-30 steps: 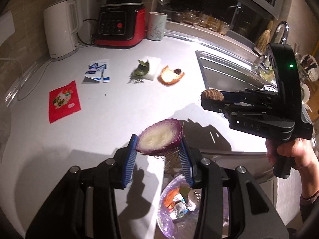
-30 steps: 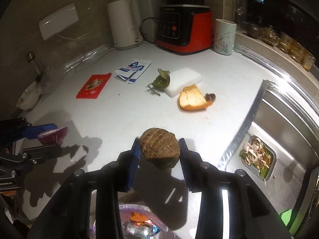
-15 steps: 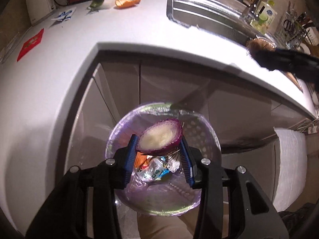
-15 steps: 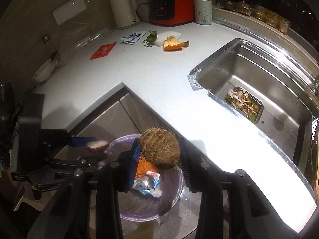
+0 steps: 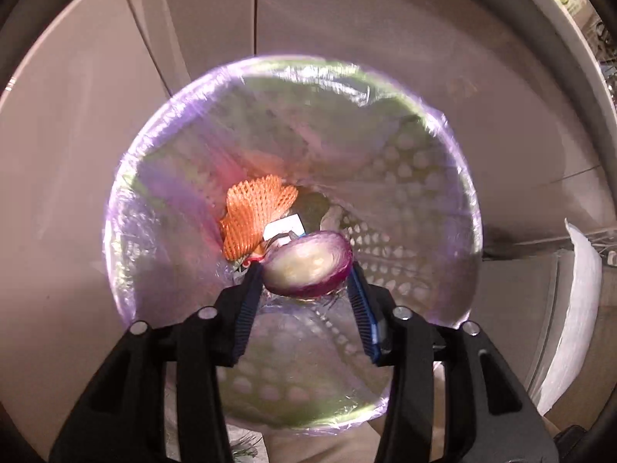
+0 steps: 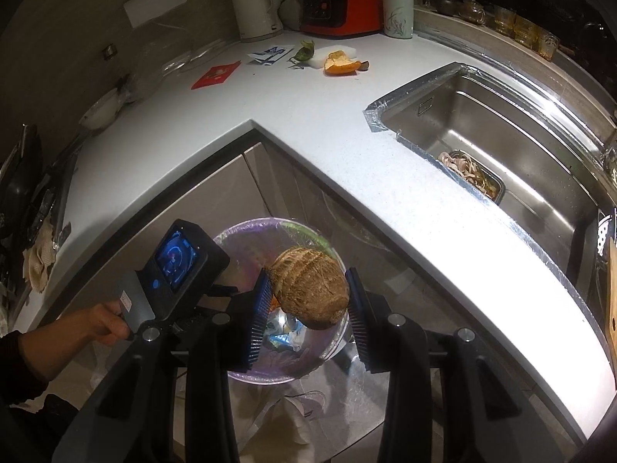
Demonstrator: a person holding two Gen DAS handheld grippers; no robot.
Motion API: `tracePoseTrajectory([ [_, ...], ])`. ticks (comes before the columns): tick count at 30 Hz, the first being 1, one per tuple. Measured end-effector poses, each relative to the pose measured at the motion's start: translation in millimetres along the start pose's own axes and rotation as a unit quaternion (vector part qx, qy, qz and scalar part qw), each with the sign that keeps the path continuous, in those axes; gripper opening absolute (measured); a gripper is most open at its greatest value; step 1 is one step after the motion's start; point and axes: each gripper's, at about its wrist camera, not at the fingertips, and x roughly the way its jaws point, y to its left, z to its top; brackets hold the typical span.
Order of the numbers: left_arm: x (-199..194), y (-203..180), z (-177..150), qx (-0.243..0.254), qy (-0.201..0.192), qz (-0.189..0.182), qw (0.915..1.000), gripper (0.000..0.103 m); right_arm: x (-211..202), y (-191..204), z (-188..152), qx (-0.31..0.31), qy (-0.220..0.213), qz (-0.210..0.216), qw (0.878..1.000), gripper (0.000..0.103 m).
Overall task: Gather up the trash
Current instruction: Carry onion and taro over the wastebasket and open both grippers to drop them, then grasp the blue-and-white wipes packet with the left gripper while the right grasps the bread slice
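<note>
While poised over the purple-lined trash bin (image 5: 162, 146): left gripper (image 5: 306, 289) pinching a halved red onion (image 5: 308, 266) above orange foam netting (image 5: 256, 212); right gripper (image 6: 308, 301) clamped on a brown hairy taro root (image 6: 310, 287) over the same bin, below the white countertop (image 6: 308, 115), beside the sink (image 6: 501, 123).

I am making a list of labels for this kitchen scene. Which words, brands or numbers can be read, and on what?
None can be read.
Red blender: brand line too small.
Blue-white packets: print blurred.
Red packet: print blurred.
Gripper screen: only blurred graphics.
</note>
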Motion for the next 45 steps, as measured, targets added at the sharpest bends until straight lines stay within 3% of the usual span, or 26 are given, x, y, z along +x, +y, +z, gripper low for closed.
tracePoseTrajectory([
  [1,-8,0,0,0.0,-0.012,0.002,0.9999,0.069,1,2,-1,0.0,0.0,0.002,1.0,0.039],
  [3,-22,-2,3,0.005,-0.039,0.016,0.9991,0.079,3,4,-2,-0.001,0.0,0.007,1.0,0.039],
  [8,-48,-8,14,0.017,-0.054,0.021,0.9982,0.079,9,8,-1,-0.004,0.003,0.016,1.0,0.039],
  [12,-88,-7,15,0.017,-0.087,0.024,0.9957,0.079,23,9,0,-0.006,0.009,0.026,1.0,0.039],
  [19,-164,5,15,0.007,-0.148,0.047,0.9878,0.09,92,16,-19,-0.008,0.064,0.054,0.996,0.039],
  [24,-202,19,23,-0.007,-0.179,0.062,0.9819,0.091,131,29,-33,-0.008,0.097,0.072,0.993,0.039],
  [34,-223,35,36,-0.025,-0.195,0.083,0.977,0.091,194,49,-51,-0.025,0.151,0.056,0.987,0.039],
  [36,-225,36,37,-0.025,-0.197,0.083,0.9766,0.091,201,50,-52,-0.023,0.16,0.055,0.985,0.047],
  [38,-227,38,39,-0.026,-0.198,0.084,0.9762,0.091,203,51,-50,-0.02,0.16,0.043,0.986,0.071],
  [41,-229,41,43,-0.024,-0.198,0.084,0.9763,0.091,198,50,-45,-0.017,0.153,0.037,0.987,0.08],
  [45,-231,46,52,-0.021,-0.201,0.086,0.9756,0.092,185,49,-29,-0.023,0.138,0.031,0.99,0.081],
])
